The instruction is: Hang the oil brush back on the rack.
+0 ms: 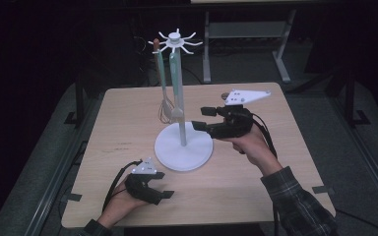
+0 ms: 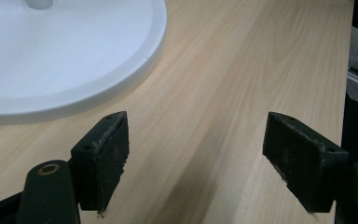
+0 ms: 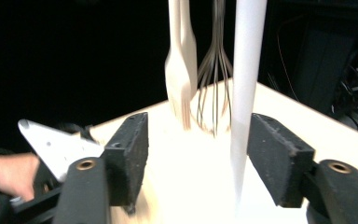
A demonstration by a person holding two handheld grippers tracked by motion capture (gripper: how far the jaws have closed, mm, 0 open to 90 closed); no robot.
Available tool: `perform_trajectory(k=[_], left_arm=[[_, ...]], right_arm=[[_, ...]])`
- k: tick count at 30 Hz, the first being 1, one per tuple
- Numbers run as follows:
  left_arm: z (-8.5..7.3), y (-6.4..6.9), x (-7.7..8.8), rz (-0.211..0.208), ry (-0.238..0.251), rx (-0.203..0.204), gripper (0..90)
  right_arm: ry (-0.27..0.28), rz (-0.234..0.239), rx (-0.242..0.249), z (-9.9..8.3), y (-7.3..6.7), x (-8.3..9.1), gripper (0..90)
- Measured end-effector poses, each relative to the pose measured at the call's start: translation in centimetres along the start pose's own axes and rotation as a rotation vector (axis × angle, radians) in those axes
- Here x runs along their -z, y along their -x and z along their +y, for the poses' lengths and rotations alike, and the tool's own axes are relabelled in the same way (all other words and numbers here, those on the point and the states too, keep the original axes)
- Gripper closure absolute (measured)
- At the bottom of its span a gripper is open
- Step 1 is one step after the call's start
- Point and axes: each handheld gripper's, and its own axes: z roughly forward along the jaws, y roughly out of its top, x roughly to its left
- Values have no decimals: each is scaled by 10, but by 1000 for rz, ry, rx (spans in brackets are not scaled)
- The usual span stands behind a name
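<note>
place: lab or test room | evidence: lone wooden table point(image 1: 128, 123) on grey floor, dark surroundings, bare metal-legged bench point(image 1: 246, 29) behind, loose cables point(image 3: 354, 84) beside dark equipment

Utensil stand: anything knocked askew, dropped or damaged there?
Nothing stands out. The utensil stand sits upright on the table, with the whisk and slotted spatula hanging straight from its top hooks. Nothing is spilled or fallen.

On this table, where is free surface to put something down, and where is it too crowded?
Free: the far left of the table, left of the hanging whisk; the near strip between the left gripper and the person's right sleeve. Crowded: the middle, where the stand's base and the right gripper sit close together.
</note>
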Motion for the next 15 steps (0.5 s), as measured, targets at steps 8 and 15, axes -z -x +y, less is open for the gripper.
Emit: perform_trajectory(k=[8, 15], left_arm=[[0, -1, 2, 4, 0, -8, 225], [0, -2, 1, 4, 3, -11, 225]], right_arm=[[-86, -16, -4, -44, -2, 8, 327], [-148, -26, -2, -73, -5, 12, 310]])
